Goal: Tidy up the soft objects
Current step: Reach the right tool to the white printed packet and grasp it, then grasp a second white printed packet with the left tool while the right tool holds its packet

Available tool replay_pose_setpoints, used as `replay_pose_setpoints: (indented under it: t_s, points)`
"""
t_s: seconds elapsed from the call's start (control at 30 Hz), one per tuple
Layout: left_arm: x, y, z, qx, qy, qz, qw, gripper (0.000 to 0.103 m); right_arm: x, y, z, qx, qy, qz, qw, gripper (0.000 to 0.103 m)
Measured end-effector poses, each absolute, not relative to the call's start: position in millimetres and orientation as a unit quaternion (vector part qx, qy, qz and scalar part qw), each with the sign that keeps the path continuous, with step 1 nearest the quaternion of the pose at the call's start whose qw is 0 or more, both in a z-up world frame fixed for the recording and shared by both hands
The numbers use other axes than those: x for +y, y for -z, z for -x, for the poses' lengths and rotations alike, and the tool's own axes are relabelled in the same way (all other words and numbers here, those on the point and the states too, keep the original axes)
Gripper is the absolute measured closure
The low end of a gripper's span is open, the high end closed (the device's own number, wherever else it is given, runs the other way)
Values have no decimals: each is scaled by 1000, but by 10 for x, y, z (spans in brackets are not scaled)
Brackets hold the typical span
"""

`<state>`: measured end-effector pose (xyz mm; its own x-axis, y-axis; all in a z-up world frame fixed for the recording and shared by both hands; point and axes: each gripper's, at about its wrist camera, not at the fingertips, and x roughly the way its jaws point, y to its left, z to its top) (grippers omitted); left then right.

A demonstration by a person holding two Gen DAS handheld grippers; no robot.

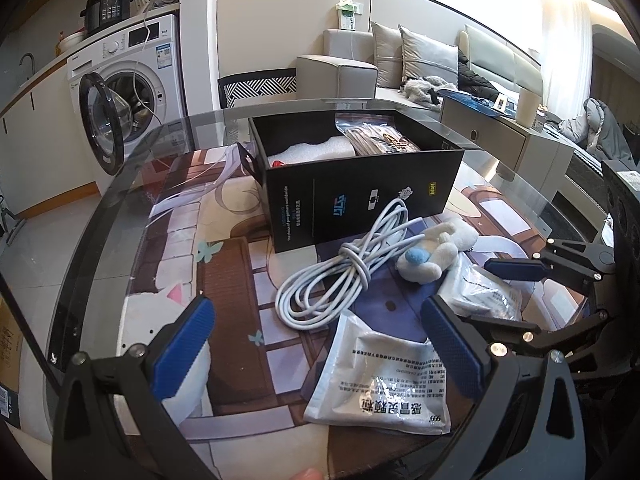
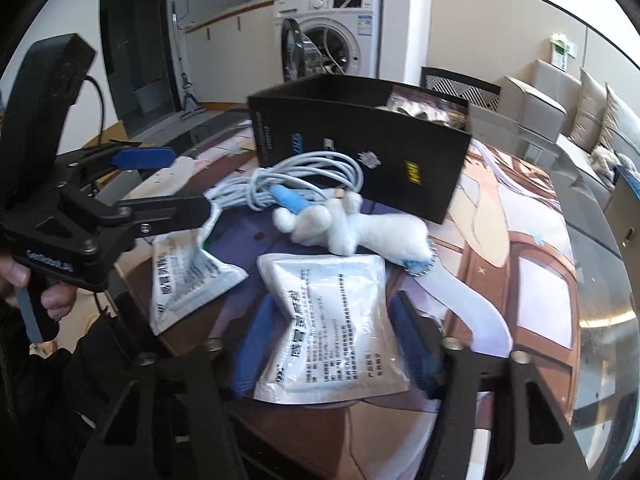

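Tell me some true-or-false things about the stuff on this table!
1. The white cable lies coiled on the table in front of the black box. True.
2. The plush toy is inside the box. False: it lies on the table in front of the box.
3. The right gripper has its jaws on either side of a white packet. True.
4. The left gripper is holding the cable. False: its jaws are open and hold nothing.

On my bench (image 1: 120, 184) the box (image 1: 360, 188) sits behind the cable coil (image 1: 340, 276); the plush toy (image 1: 436, 252) lies right of it, two sachets (image 1: 384, 380) nearest me.
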<state>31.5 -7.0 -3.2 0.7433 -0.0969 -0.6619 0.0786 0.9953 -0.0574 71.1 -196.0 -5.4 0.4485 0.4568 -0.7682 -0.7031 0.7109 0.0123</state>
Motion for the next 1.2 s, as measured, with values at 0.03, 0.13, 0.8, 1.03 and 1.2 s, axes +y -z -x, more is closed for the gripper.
replay_pose_setpoints:
  t_s: [0.03,0.13,0.8,1.03,1.2]
  points:
    - [-71,33,-315,355,47,13,933,0,-1953,57,-698,393,-349,156,836,51]
    - [-73,34,-311,356,48,12,933,0,-1948,52,-659,387,-360,158,834,59]
    - [-218,88,-196,381,99,-14,919,0,-2071,-165,-564,358,-381,145,840,66]
    - [-345,171,-179,395,103,-44,912,0,-2064,-183,-556,354,-380,147,842,66]
    - [-409,181,-166,400,120,-54,907,3,-2061,-182,-561,353,-381,146,842,66]
